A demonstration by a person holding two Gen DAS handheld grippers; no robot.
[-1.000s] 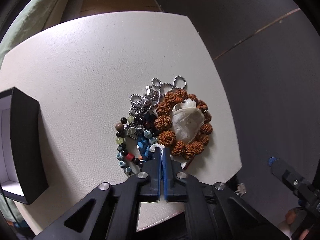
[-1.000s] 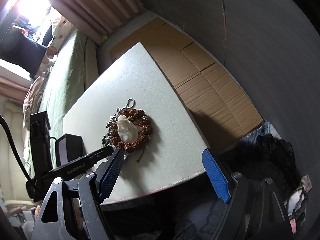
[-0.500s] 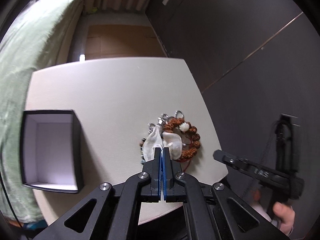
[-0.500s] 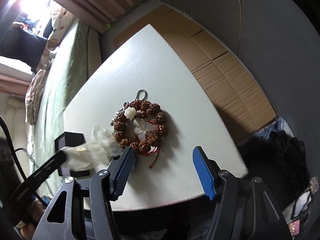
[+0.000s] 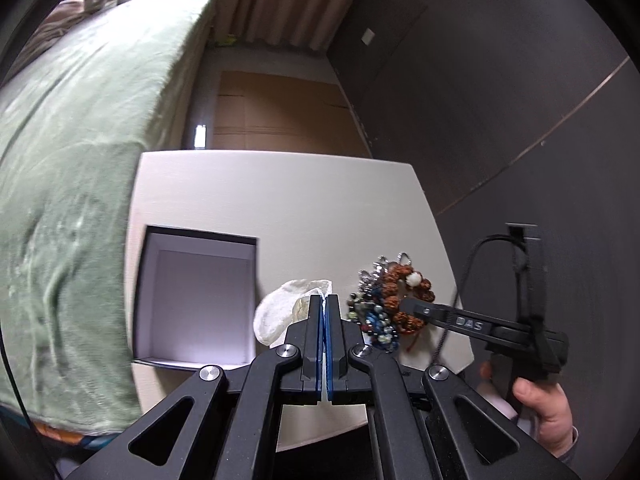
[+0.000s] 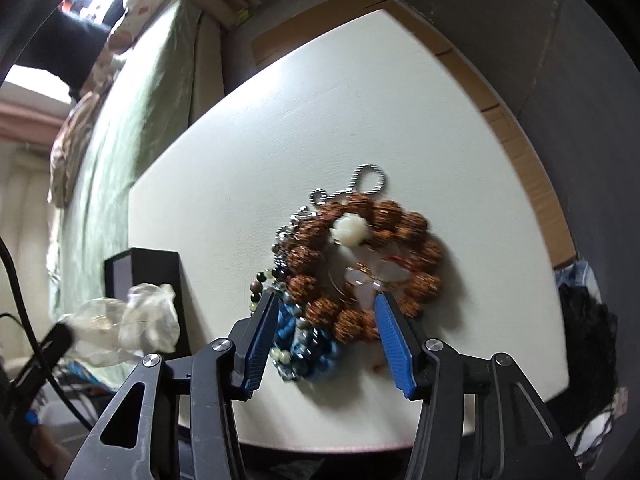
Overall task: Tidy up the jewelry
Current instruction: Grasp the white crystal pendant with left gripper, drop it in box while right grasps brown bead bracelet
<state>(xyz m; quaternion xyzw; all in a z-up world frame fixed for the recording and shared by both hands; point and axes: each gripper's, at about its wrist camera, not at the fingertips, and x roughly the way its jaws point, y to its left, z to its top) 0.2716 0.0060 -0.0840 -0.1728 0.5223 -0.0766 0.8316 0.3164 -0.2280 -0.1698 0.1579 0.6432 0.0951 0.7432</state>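
Observation:
My left gripper [image 5: 325,300] is shut on a clear plastic pouch [image 5: 280,314] and holds it above the white table [image 5: 280,200], between an open black box [image 5: 196,296] and the jewelry pile [image 5: 380,304]. In the right wrist view the pouch [image 6: 132,324] hangs at the left, in front of the box [image 6: 148,272]. My right gripper [image 6: 326,300] points down over the pile and its jaws are closing. Between them lie the near beads of a brown bead bracelet [image 6: 360,248] and blue beads [image 6: 304,340]. The pads are not pressing on either. A silver chain [image 6: 360,184] sticks out behind.
A bed with a green cover [image 5: 80,160] runs along the table's left side. Cardboard [image 5: 276,112] lies on the floor beyond the table, with a dark wall [image 5: 480,80] to the right. A hand [image 5: 540,404] holds the right gripper's handle past the table's near right corner.
My left gripper lifted the pouch off the brown bracelet and carried it left toward the box. My right gripper came down close over the pile, its jaws narrowing.

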